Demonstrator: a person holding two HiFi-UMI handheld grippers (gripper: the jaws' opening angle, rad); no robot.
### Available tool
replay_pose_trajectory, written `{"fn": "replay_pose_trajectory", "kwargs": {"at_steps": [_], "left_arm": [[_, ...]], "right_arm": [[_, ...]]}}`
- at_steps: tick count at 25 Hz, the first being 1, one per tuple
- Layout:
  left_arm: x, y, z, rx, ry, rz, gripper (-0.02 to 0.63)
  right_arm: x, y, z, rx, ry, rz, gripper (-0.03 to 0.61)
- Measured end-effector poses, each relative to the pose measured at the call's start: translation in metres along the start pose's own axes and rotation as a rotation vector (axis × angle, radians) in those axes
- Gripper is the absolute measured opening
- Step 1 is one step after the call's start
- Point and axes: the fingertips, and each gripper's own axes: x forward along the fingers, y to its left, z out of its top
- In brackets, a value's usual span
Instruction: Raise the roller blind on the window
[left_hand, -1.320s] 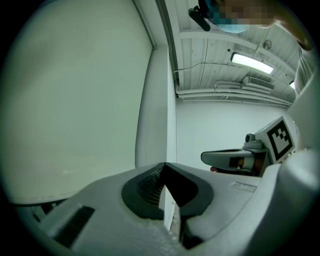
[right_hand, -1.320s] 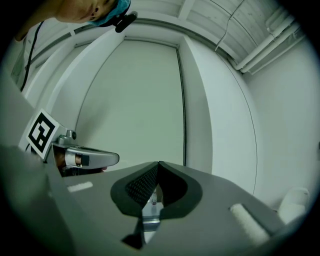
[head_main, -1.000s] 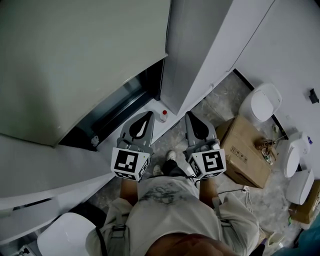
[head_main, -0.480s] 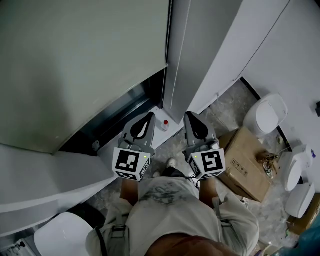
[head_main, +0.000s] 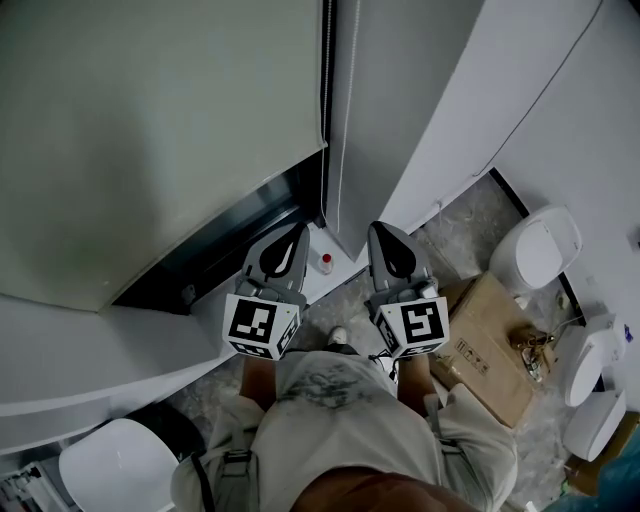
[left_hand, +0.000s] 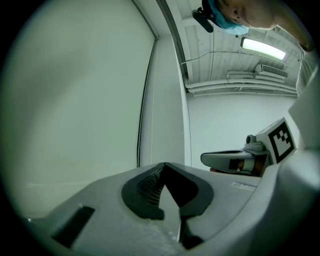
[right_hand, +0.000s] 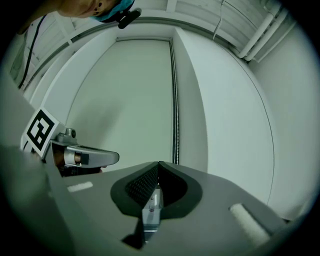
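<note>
The roller blind (head_main: 150, 140) hangs as a wide pale sheet over the window and fills the upper left of the head view. Its bead chain (head_main: 325, 110) runs down the blind's right edge, next to a white wall panel (head_main: 400, 100). My left gripper (head_main: 292, 232) and right gripper (head_main: 385, 232) are held level, side by side, pointing at the window, both short of the chain. Each is shut with nothing between its fingers. In the left gripper view the chain (left_hand: 142, 115) hangs ahead, left of the tips (left_hand: 163, 165). In the right gripper view the chain (right_hand: 175, 110) hangs just right of the tips (right_hand: 159, 164).
A small red-capped object (head_main: 326, 262) stands on the white sill (head_main: 150, 340) between the grippers. A cardboard box (head_main: 490, 345) lies on the floor at the right, with white round seats (head_main: 540, 250) beyond it. Another white seat (head_main: 115, 465) is at the lower left.
Both grippers have come closer to the window together, still shut. The chain and wall panel now stand nearer ahead, and the box and seats have slid right and down in the head view.
</note>
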Motion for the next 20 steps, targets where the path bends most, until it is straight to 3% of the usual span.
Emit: {"fn": "replay_pose_trajectory", "kwargs": {"at_steps": [10,20], "left_arm": [[0.03,0.006,0.001,0.003,0.001,0.022,0.002],[0.071,0.018,-0.003,0.007,-0.001,-0.036,0.002]], "right_arm": [[0.022,-0.018,0.003,-0.001,-0.017,0.037,0.01],[0.048,-0.035,-0.003,-0.022,-0.009,-0.004,0.01]]}}
